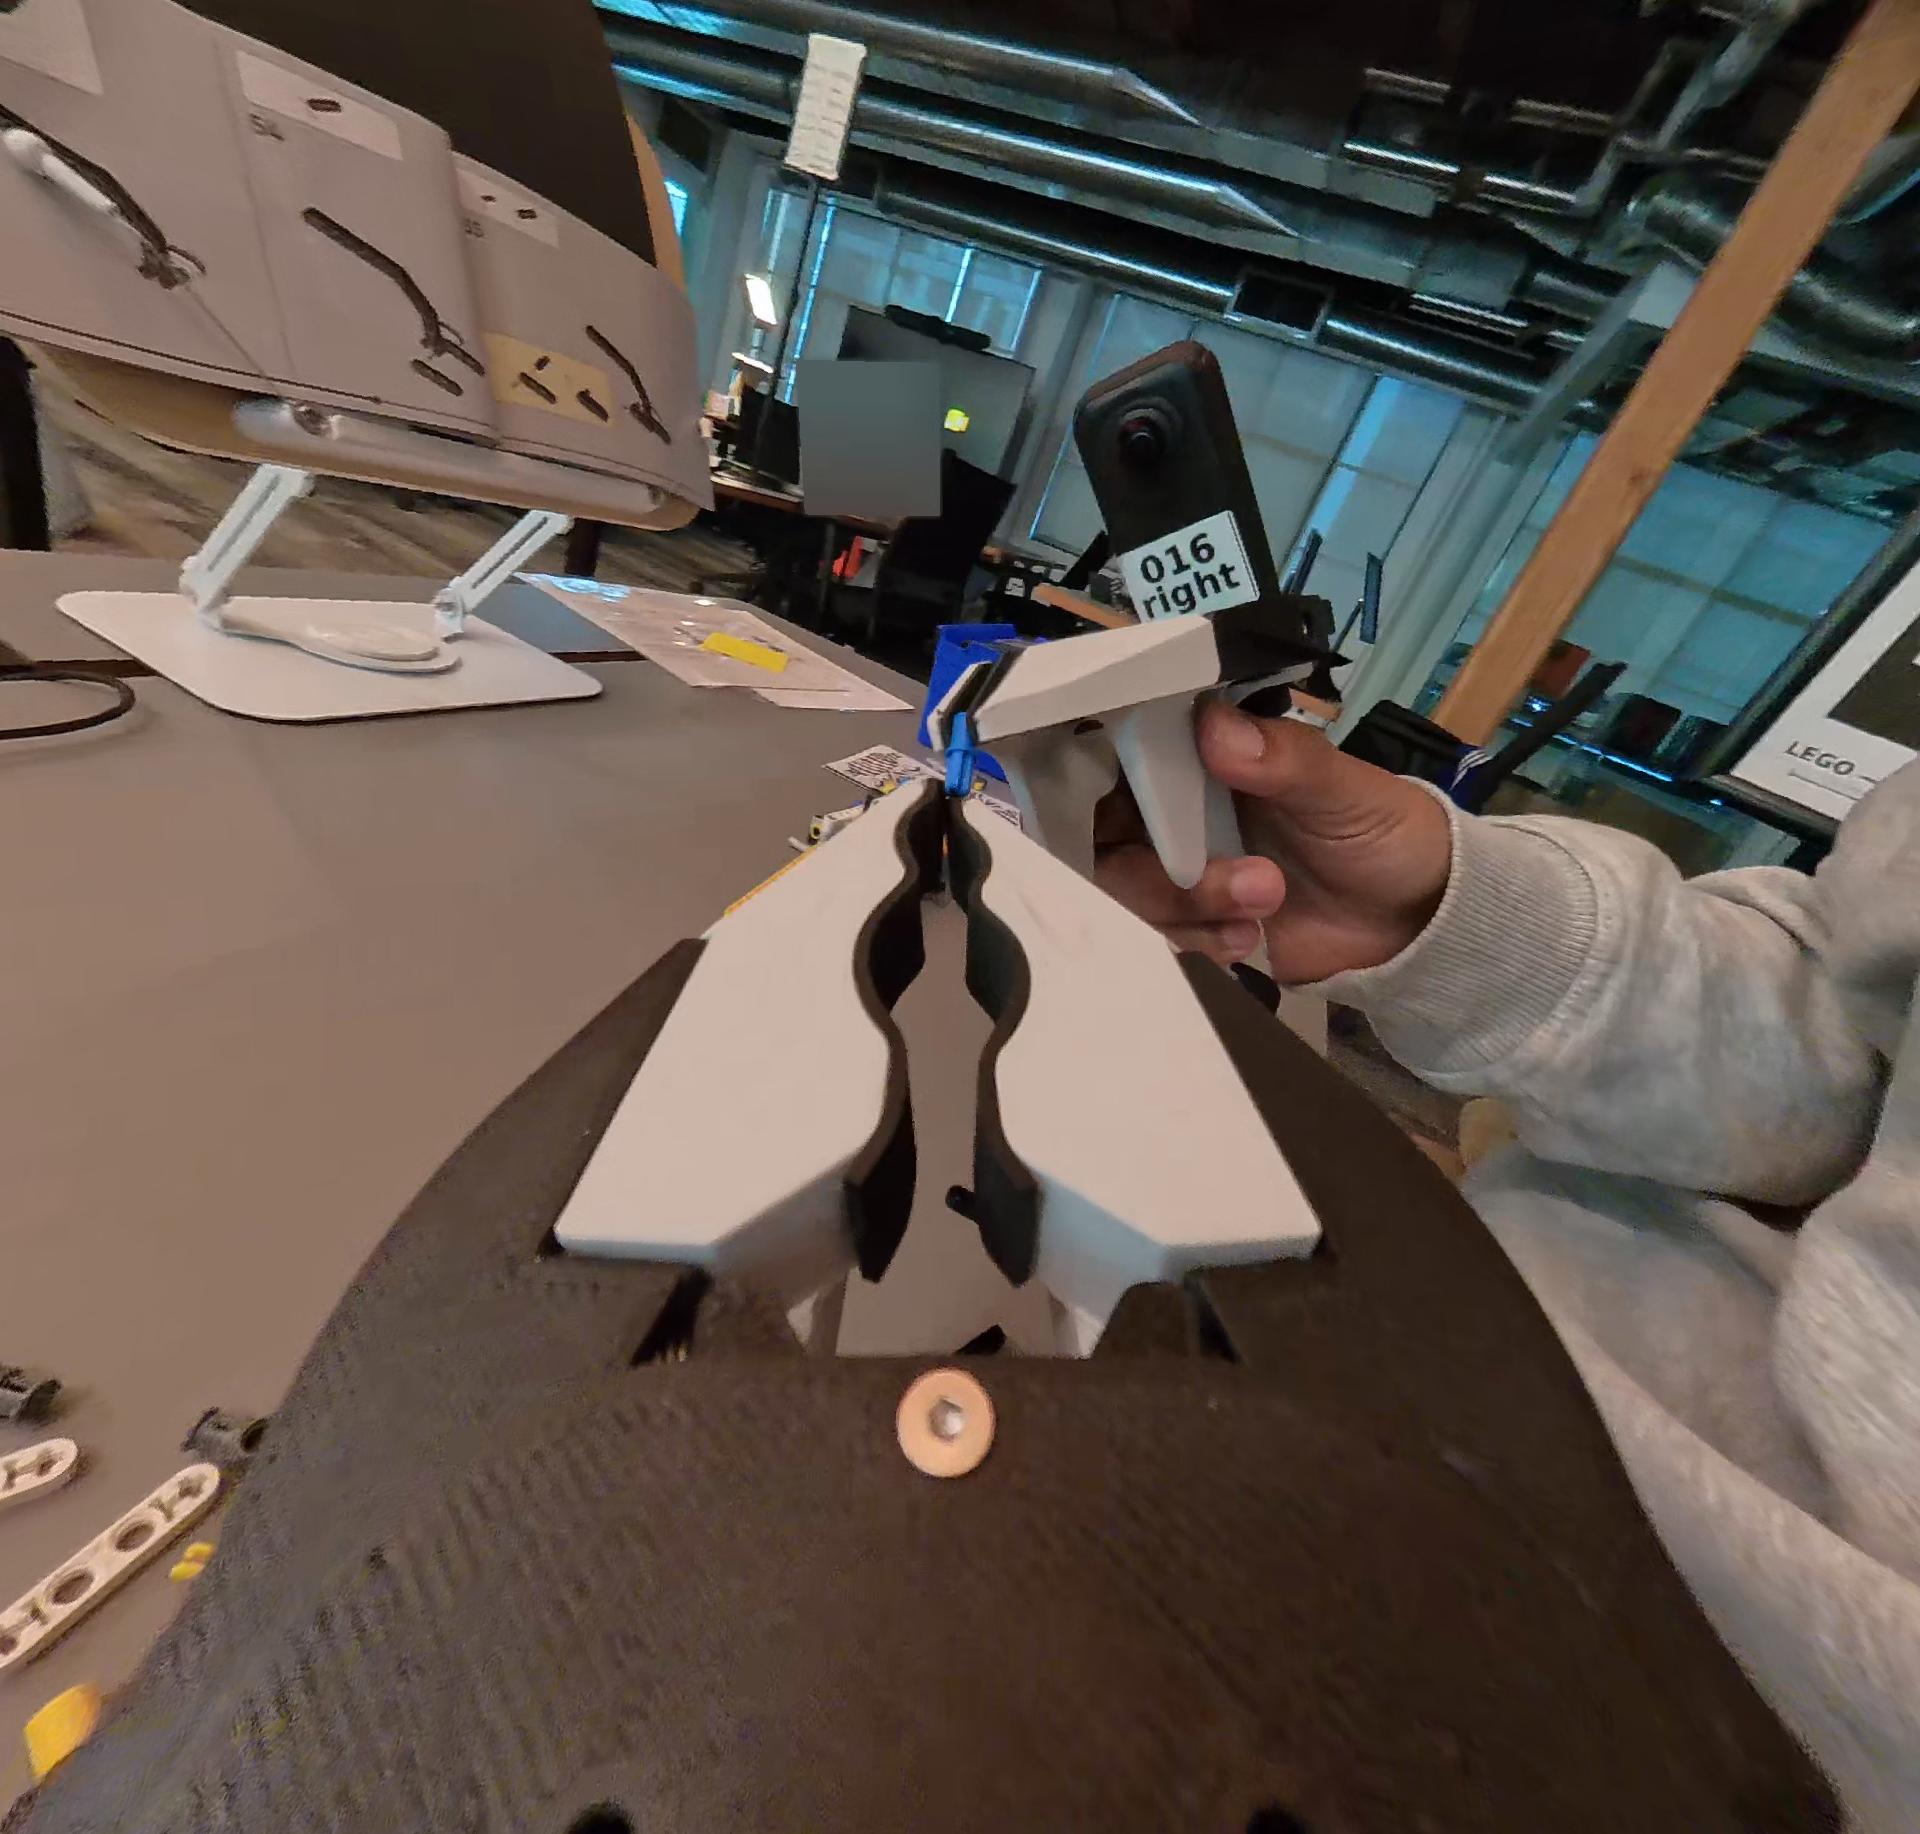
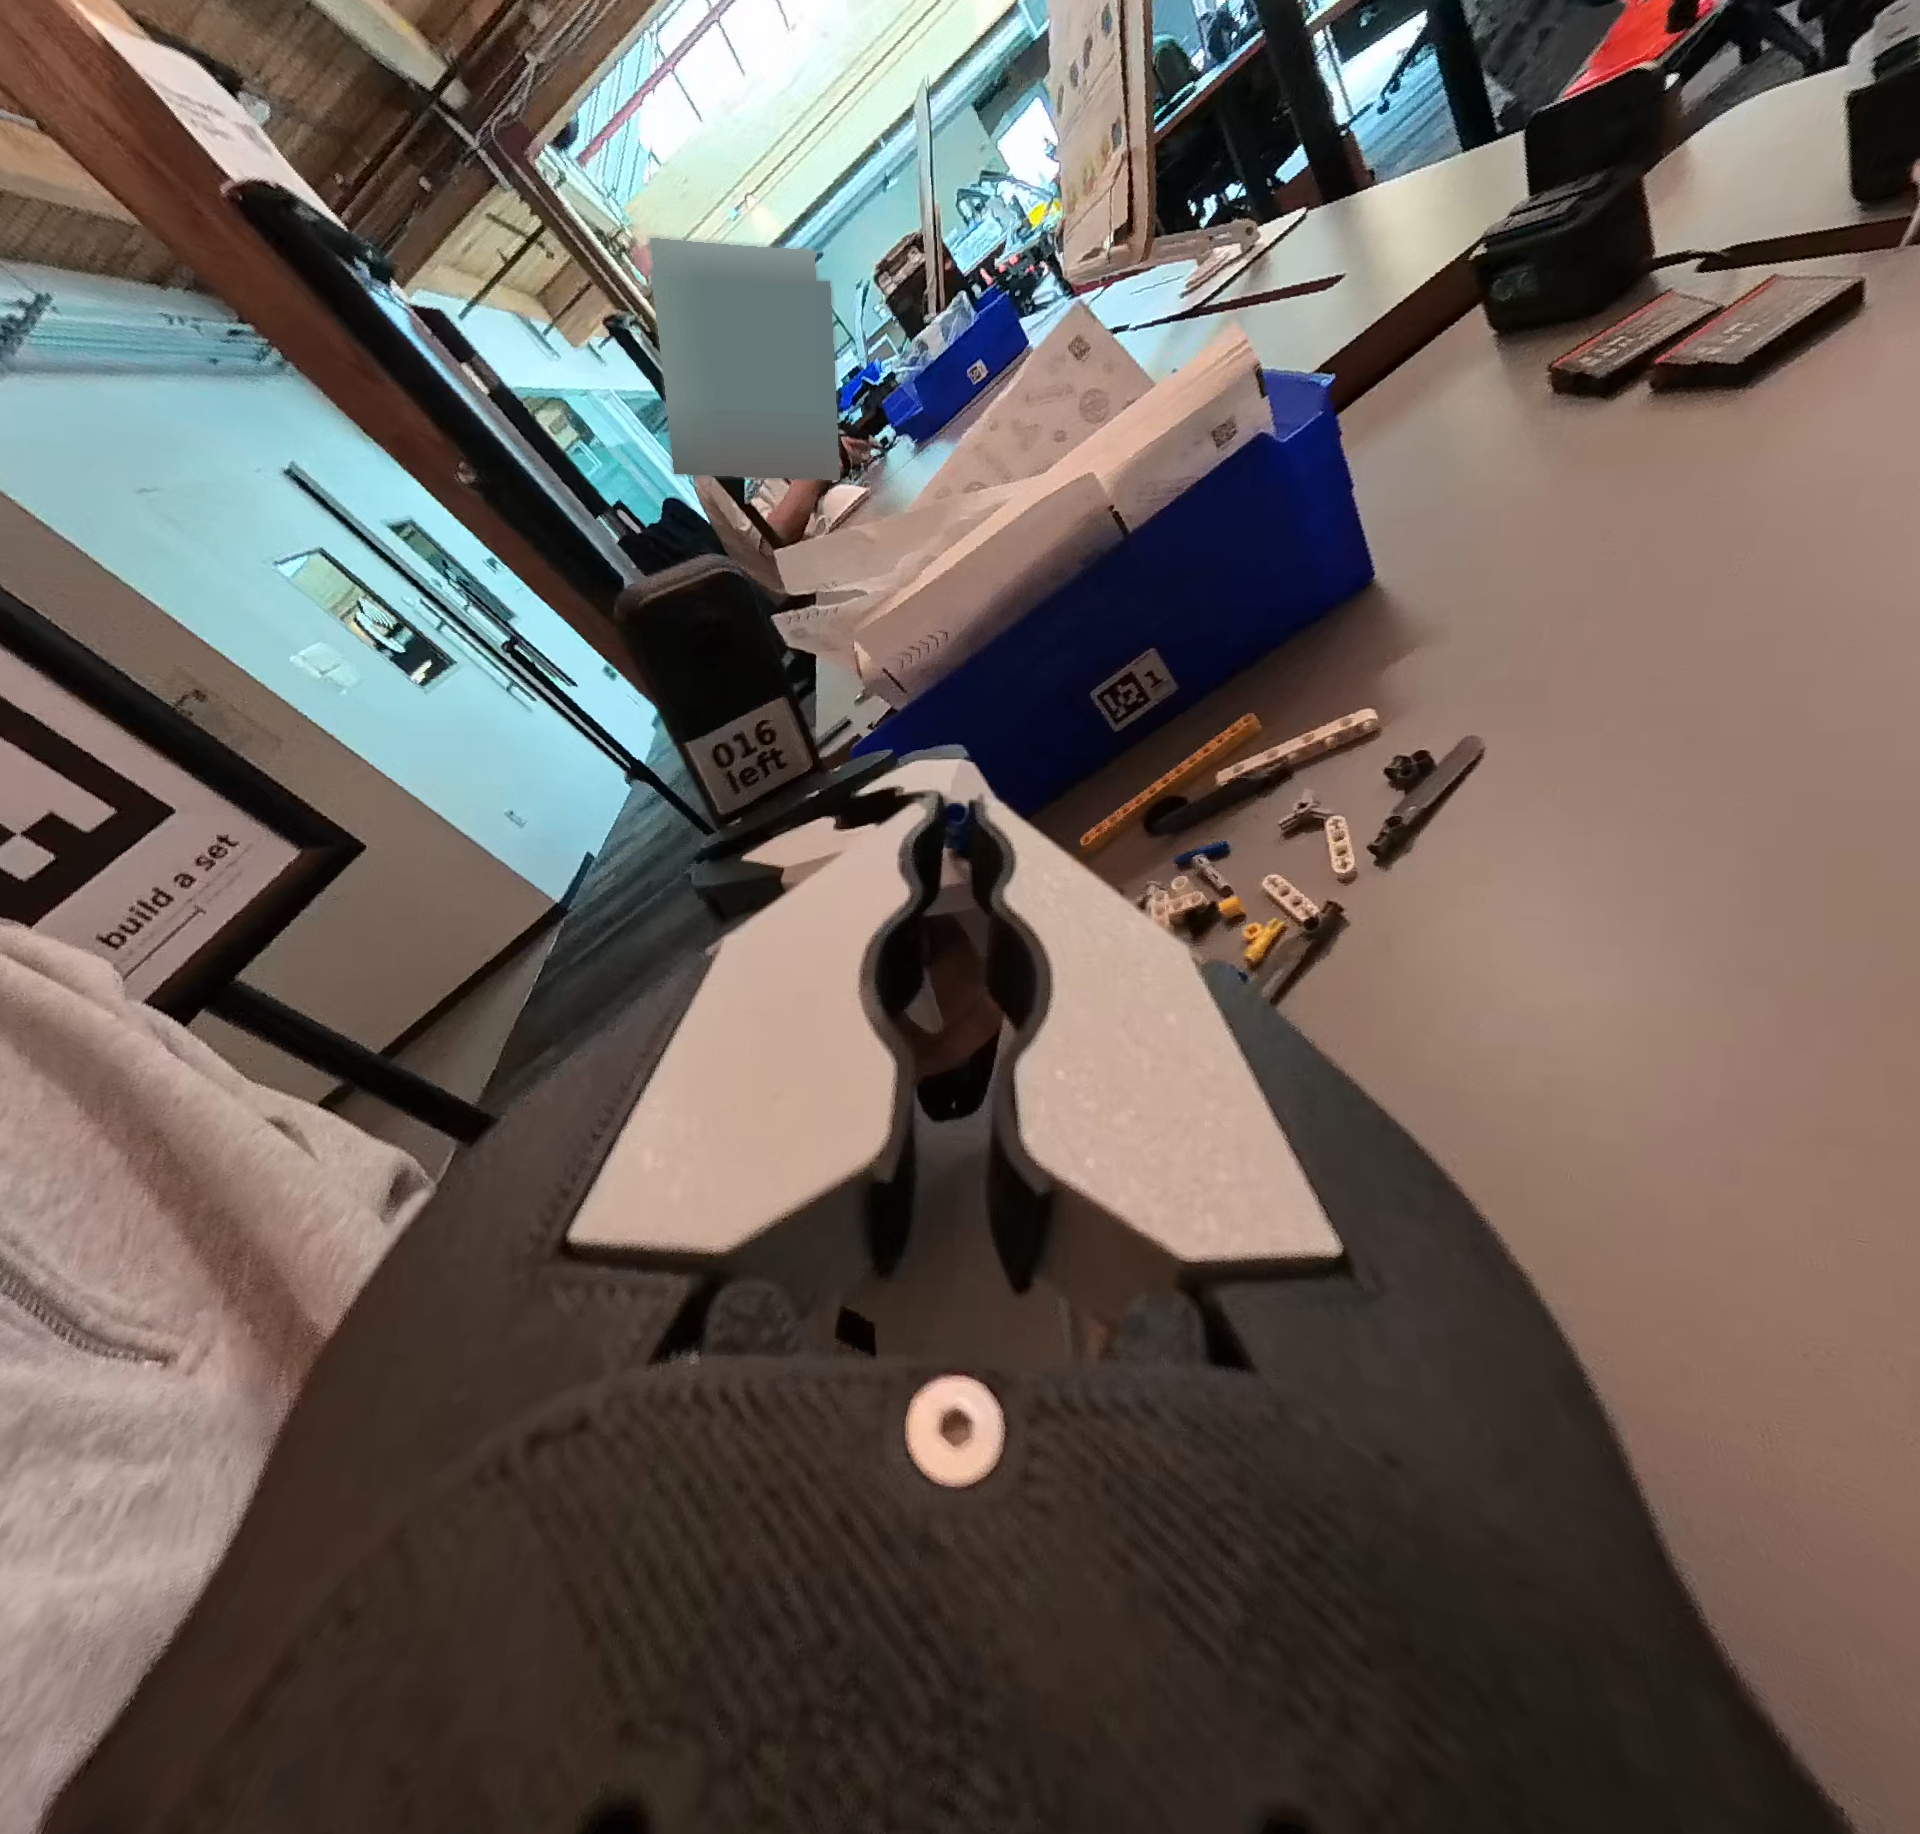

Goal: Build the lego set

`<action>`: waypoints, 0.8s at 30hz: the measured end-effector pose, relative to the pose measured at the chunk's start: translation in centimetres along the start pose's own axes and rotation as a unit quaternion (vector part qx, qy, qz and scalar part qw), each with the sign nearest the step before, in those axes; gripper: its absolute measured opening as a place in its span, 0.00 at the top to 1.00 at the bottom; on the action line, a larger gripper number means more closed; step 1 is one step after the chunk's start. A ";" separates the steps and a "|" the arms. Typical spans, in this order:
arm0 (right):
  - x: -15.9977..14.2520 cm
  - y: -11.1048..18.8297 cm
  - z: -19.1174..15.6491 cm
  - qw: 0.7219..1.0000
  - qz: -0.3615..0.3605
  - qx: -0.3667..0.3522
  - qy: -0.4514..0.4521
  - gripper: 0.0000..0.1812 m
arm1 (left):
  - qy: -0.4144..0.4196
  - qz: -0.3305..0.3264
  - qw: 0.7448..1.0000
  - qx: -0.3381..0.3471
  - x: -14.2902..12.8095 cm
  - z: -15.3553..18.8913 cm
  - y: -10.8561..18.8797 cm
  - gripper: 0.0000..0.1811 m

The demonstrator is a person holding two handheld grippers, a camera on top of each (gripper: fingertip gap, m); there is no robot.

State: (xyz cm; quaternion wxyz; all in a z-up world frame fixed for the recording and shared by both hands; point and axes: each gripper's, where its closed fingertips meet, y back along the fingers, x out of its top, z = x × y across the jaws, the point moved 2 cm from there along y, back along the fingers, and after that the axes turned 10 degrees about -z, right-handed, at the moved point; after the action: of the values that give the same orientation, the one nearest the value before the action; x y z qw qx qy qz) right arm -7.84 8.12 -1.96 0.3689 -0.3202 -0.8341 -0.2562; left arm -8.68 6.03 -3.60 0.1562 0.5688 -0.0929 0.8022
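Grip, left: your left hand-held gripper point(image 1: 948, 816) is clenched at the tips on a thin dark piece whose kind you cannot tell.
Grip, right: your right hand-held gripper point(image 1: 958, 735) pinches a small blue lego pin point(image 1: 958, 758), tip to tip with the left, raised above the surface point(image 1: 364, 901).
Loose parts: lego beams and pins point(image 2: 1278, 839) lie on the surface beside the blue bin point(image 2: 1164, 631), well apart from both tips.
Guide: instruction booklet point(image 1: 312, 257) sits on a white stand.
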 end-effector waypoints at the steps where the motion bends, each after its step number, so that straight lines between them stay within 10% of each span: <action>1: -0.1 0.2 -0.1 1.000 -0.006 -0.003 0.005 0.99 | 0.001 0.000 1.000 -0.002 0.0 0.0 0.0 1.00; 24: -0.4 1.1 -0.5 1.000 -0.022 0.000 -0.001 0.99 | -0.003 0.001 1.000 -0.013 0.0 0.5 -0.3 0.97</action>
State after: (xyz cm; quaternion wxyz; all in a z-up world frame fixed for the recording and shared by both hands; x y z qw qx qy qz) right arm -6.60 8.37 -1.78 0.3627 -0.3017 -0.8414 -0.2637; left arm -8.09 6.18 -3.40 0.1622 0.5687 -0.1047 0.7996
